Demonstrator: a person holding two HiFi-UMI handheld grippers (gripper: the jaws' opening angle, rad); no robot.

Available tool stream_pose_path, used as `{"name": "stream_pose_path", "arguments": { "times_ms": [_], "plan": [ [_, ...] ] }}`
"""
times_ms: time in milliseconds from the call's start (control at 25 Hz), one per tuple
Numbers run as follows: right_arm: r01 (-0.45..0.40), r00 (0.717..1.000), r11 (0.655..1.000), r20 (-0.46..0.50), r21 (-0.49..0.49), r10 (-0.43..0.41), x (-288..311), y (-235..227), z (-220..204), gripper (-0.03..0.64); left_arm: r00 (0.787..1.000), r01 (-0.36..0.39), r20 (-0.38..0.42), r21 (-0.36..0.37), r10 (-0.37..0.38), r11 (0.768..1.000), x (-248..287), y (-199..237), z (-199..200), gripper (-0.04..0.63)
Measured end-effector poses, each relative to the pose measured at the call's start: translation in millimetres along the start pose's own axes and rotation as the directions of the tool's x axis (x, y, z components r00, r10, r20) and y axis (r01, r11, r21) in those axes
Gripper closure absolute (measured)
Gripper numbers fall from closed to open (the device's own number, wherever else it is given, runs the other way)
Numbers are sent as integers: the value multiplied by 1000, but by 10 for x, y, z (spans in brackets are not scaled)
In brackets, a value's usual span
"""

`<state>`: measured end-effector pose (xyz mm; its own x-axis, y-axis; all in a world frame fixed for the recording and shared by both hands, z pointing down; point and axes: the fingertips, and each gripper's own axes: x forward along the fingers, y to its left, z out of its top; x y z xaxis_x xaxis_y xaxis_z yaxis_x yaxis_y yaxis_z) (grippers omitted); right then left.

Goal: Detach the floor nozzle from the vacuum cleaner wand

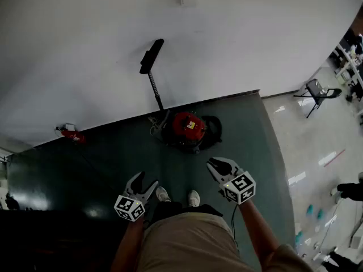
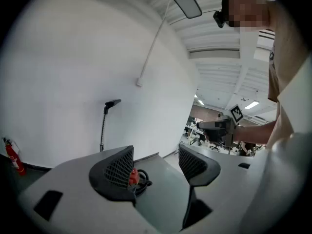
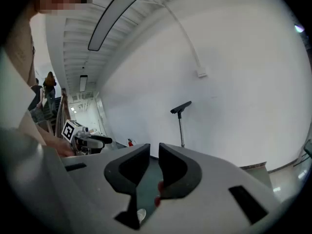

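Peeking past left gripper (image 2: 155, 153) jaw, red vacuum body (image 2: 132, 177) mostly hidden

You see a red vacuum cleaner (image 1: 189, 128) with black trim, a black floor nozzle (image 1: 151, 56), a white wall (image 1: 85, 38), a dark green floor (image 1: 113, 152), and your left gripper (image 1: 147, 179) and right gripper (image 1: 210, 164), each black-jawed and bearing a white cube with black square markers.

The left hand-held gripper (image 2: 155, 152) is hiding most of the red vacuum cleaner (image 2: 132, 178), which is peeking out at nine o'clock of the jaw gap, and is covering the six o'clock end of the wand (image 2: 103, 130).
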<state>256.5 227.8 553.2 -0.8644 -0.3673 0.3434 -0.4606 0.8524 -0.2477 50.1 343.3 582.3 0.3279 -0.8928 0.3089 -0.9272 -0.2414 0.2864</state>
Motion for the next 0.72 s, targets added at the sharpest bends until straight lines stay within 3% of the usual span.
{"name": "stream_pose_path", "arguments": {
  "times_ms": [400,600,720],
  "plan": [
    [-11,1000,1000,7,14,11,-42,28,-21,555,1000,8,10,12,-8,1000,101,-45,63,298],
    [-146,987,976,86,163,134,-90,131,41,546,1000,2,12,8,-2,1000,81,-80,32,298],
    [-159,986,972,85,174,146,-24,155,24,538,1000,-6,7,1,6,1000,42,-67,3,298]
  ]
}}
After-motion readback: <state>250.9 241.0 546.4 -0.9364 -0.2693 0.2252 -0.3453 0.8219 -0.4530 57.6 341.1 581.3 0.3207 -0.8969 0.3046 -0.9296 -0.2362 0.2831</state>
